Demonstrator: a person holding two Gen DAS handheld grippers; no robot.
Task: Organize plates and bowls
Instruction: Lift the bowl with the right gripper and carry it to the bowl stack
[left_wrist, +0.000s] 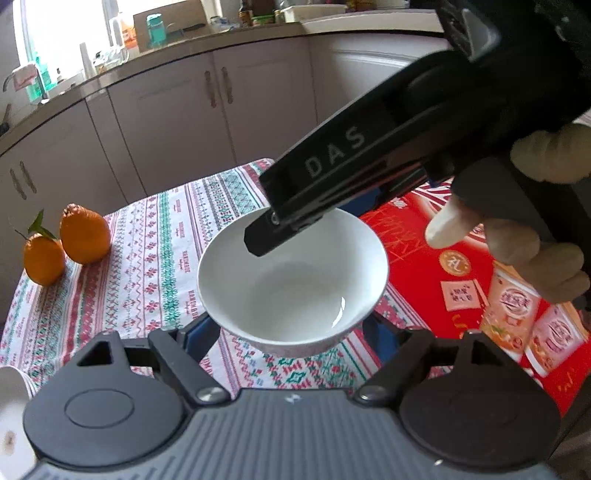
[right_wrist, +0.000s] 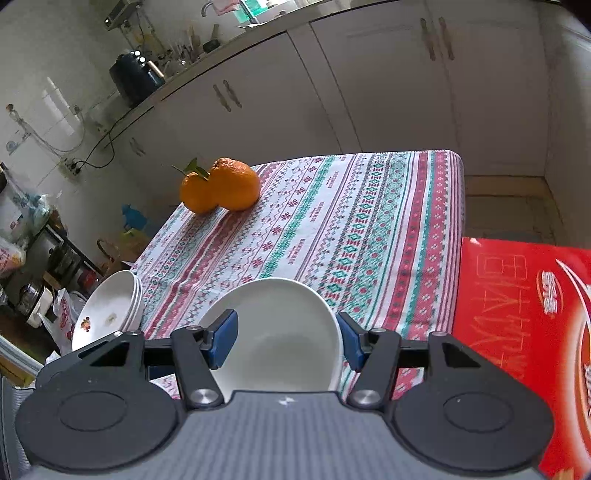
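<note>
Gripping one white bowl (left_wrist: 291, 280), both grippers' fingers (right_wrist: 223, 338) part-open.

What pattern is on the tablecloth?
Red, teal and white folk-style stripes on the cotton tablecloth, clearest in the right wrist view.

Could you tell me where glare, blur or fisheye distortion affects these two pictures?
Left wrist view: the window is blown out to white, a glint sits inside the white bowl, and the countertop bows from the fisheye lens. Right wrist view: evenly lit, the cabinets curve, and the red box smears towards the edge.
</note>
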